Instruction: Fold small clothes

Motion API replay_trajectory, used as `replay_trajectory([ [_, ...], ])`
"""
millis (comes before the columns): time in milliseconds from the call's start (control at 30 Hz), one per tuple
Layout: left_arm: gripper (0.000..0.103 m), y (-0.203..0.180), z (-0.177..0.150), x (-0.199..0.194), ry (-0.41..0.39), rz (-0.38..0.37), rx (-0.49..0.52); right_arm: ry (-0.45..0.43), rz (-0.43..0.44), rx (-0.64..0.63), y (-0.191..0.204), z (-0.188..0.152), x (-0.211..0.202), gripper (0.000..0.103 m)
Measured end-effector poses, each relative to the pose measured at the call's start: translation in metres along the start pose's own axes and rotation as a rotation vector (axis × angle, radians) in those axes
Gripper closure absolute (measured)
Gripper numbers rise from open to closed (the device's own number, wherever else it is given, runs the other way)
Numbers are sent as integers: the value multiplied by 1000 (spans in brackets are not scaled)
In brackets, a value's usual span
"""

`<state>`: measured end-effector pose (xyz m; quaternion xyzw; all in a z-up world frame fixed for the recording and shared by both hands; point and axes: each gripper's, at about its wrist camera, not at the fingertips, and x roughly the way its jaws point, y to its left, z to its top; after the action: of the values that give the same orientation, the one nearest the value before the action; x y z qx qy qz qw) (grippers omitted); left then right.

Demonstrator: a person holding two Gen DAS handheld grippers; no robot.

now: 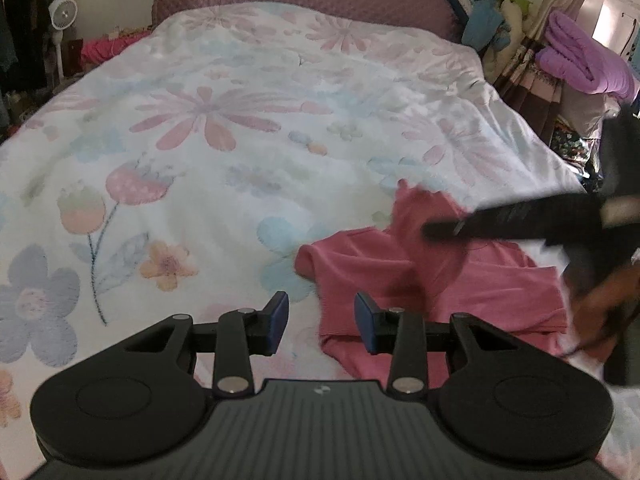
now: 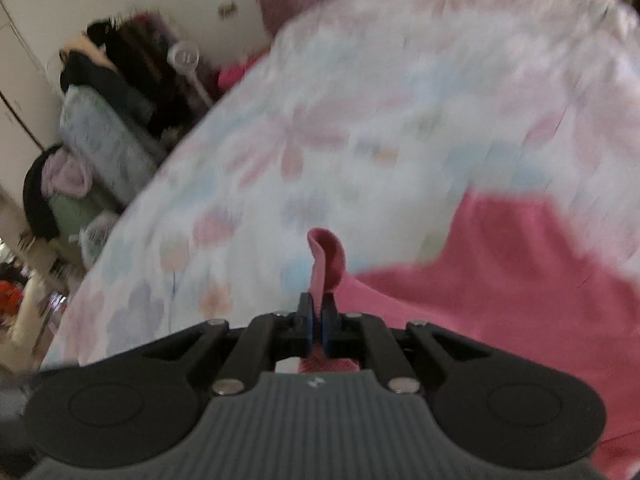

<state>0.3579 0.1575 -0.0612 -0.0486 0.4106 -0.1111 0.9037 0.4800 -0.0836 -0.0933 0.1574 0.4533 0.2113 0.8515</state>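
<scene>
Bedspread (image 1: pixel 240 140); right hand-held gripper (image 2: pixel 317 320) pinches pink garment (image 2: pixel 500 280).

Left gripper (image 1: pixel 322 322), right gripper (image 2: pixel 317 320): black linkages, silver rivets, blue-padded jaws, ribbed grey base; possibly bare forearm.

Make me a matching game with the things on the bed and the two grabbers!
Things:
1. left gripper
2. right gripper
3. pink shirt
4. bedspread

States:
A. flowery, spread over the bed
B. open, holding nothing
C. lying crumpled near the bed's edge
D. shut on a bit of pink cloth

Pairs: 1-B, 2-D, 3-C, 4-A
</scene>
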Motion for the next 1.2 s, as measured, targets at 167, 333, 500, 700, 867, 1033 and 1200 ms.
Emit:
replay_trajectory([
  [167, 58, 19, -8, 35, 21, -45, -70, 98, 92, 35, -13, -31, 71, 95],
  [333, 55, 27, -11, 66, 41, -72, -110, 75, 99, -15, -23, -32, 67, 69],
  [500, 51, 30, -8, 102, 61, -59, -164, -5, -13, -23, -83, -24, 19, 68],
  [700, 46, 46, -9, 124, 46, -39, -264, -102, -261, 53, -203, -27, -72, 57],
  [867, 46, 57, -8, 139, 49, -63, -362, -112, -377, 211, -290, -55, -110, 56],
  [1033, 56, 52, -10, 147, 61, -106, -425, -172, -259, 439, -341, -74, -99, 62],
  [1200, 97, 30, -4, 149, 48, -73, -359, -193, -211, 397, -335, -63, -86, 103],
])
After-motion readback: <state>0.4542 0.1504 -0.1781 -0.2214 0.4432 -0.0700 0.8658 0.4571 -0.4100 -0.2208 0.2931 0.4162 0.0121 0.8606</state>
